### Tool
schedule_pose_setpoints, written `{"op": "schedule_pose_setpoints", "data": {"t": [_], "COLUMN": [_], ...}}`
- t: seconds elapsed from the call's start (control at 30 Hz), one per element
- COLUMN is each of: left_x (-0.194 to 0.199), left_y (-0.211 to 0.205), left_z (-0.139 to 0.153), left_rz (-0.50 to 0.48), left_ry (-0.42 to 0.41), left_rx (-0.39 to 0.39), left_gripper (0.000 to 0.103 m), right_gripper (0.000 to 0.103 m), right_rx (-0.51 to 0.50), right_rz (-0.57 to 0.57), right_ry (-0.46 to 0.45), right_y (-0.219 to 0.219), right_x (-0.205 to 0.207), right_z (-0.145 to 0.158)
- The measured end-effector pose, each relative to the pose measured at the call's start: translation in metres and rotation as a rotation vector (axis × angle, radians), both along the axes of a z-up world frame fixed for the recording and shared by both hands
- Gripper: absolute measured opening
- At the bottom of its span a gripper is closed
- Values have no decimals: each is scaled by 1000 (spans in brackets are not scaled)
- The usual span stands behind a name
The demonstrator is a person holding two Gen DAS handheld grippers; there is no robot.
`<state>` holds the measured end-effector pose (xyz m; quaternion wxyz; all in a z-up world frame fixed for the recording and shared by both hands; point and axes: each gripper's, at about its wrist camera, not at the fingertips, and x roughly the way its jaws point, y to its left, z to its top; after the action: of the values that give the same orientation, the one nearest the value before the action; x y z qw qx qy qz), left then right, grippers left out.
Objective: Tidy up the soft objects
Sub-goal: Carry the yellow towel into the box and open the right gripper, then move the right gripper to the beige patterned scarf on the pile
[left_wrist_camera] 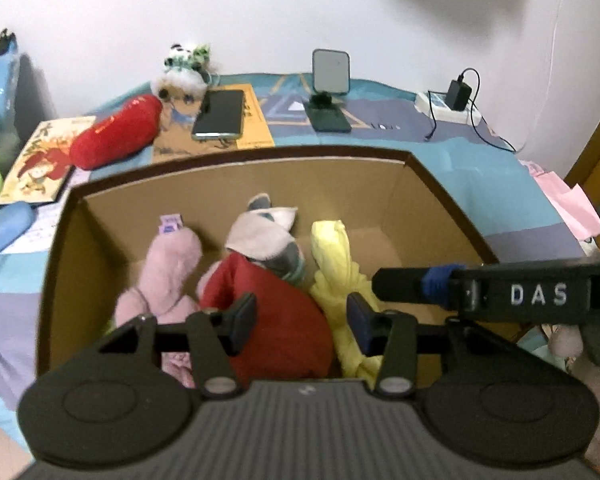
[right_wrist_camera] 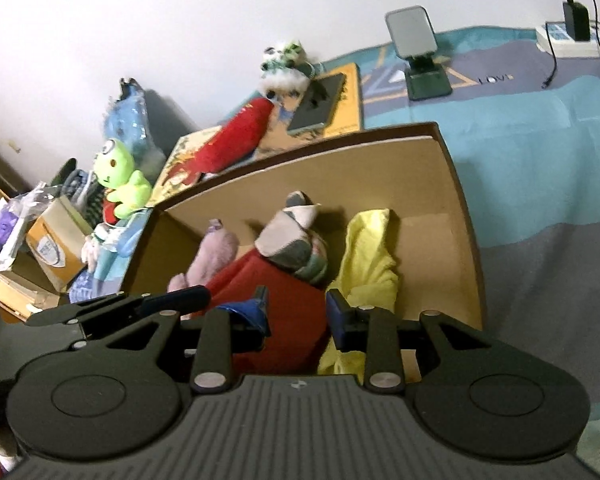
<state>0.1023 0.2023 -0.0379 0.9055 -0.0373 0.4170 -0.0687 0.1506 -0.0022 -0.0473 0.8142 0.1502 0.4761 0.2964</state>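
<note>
The left gripper is hanging over the near edge of the cardboard box, its jaws spread with nothing between them. The right gripper is hovering just beside it on the right, jaws likewise apart and empty; its finger is showing in the left view as a dark bar marked DAS.

Inside the box, three soft things are lying side by side: a pink plush on the left, a red-bodied plush with a grey and white head in the middle, and a yellow cloth on the right.

Beyond the far wall of the box, on the blue patterned bedspread, a red plush is resting on a picture book, near a smartphone and a small panda plush. A green one-eyed plush is sitting at the far left.
</note>
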Motion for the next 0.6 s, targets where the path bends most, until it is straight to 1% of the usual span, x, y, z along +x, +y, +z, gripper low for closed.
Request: {"op": "schedule_pose_setpoints", "data": {"t": [0.07, 0.17, 0.3, 0.4, 0.5, 0.6], "left_x": [-5, -16, -32, -46, -60, -74], "left_y": [-4, -13, -31, -50, -70, -91], "left_z": [4, 10, 17, 20, 22, 22], "left_rz": [11, 23, 18, 2, -28, -78], "left_ry": [-6, -25, -27, -33, -29, -29], "left_rx": [19, 51, 54, 72, 71, 49], "left_gripper": [49, 51, 52, 53, 53, 55], "right_gripper": [14, 14, 14, 14, 14, 14], "right_rx": [20, 66, 98, 126, 113, 73], "right_rz": [1, -8, -20, -28, -39, -56], "right_ry": [-11, 5, 21, 41, 31, 16], "right_y": [-5, -20, -45, -68, -96, -127], "right_x": [-4, -10, -17, -24, -33, -44], "right_z": [2, 3, 2, 1, 3, 1]}}
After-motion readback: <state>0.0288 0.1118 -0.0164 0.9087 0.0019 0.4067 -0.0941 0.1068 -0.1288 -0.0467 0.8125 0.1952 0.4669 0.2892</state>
